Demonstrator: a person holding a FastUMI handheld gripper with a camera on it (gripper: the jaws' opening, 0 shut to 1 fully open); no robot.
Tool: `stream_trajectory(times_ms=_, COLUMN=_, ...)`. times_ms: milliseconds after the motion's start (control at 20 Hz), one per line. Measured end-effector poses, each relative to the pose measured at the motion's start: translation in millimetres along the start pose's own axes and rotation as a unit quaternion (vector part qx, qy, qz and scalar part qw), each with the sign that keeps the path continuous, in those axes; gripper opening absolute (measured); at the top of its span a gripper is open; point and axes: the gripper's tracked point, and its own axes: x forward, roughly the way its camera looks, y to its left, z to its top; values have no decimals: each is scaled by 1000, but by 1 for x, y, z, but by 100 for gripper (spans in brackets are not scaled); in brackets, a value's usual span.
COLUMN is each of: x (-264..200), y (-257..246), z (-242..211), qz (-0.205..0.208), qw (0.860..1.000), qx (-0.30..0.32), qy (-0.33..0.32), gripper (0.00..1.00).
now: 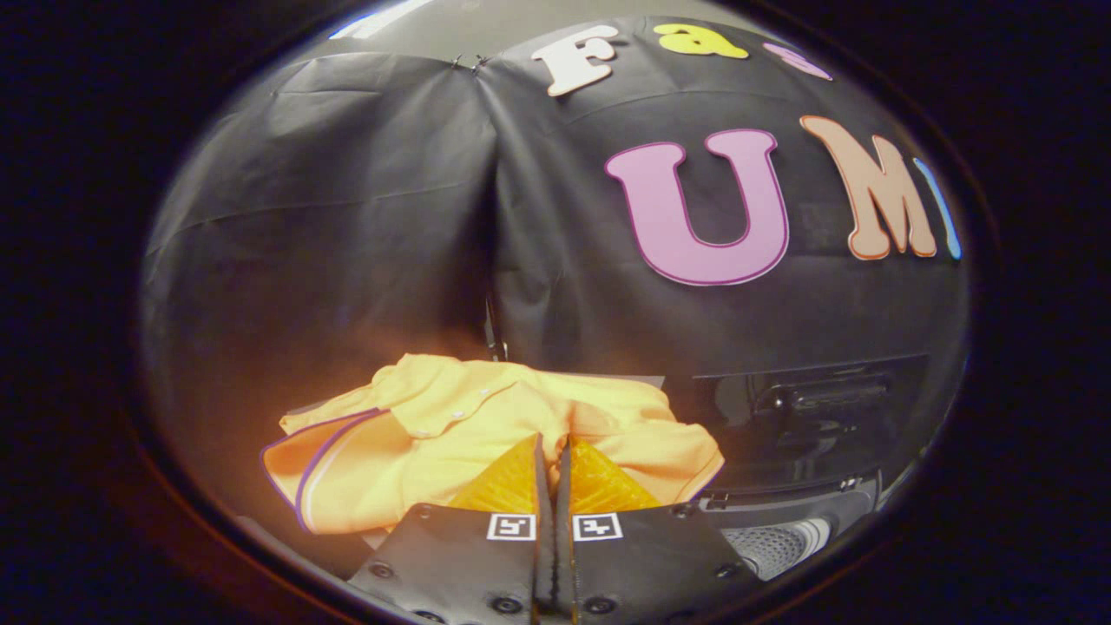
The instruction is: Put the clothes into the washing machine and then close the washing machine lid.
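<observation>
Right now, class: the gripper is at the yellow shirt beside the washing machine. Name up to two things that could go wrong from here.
1. The gripper looks nearly closed at the yellow shirt; whether fabric is pinched is unclear, so it may lift away with nothing.
2. The shirt lies spread, with its purple-trimmed sleeve far from the fingers; trailing cloth could drape over the washing machine rim and block the lid.

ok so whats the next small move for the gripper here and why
Probably open the fingers and ease forward and down onto the yellow shirt. The gripper is closed with nothing clamped between its fingers, its tips just short of the crumpled shirt, which lies loose beside the washing machine. The machine's lid stands raised, so the drum looks ready to receive it.
</observation>
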Motion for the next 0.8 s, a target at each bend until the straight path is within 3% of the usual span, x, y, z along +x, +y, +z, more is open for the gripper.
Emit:
stream_trajectory(times_ms=400, x=-24, y=-81, z=39, qz=-95, qw=995, qx=-28, qy=-28, gripper=1)
stream_trajectory(times_ms=800, x=-59, y=-194, z=55, qz=-218, qw=975, qx=-40, qy=-30, gripper=1)
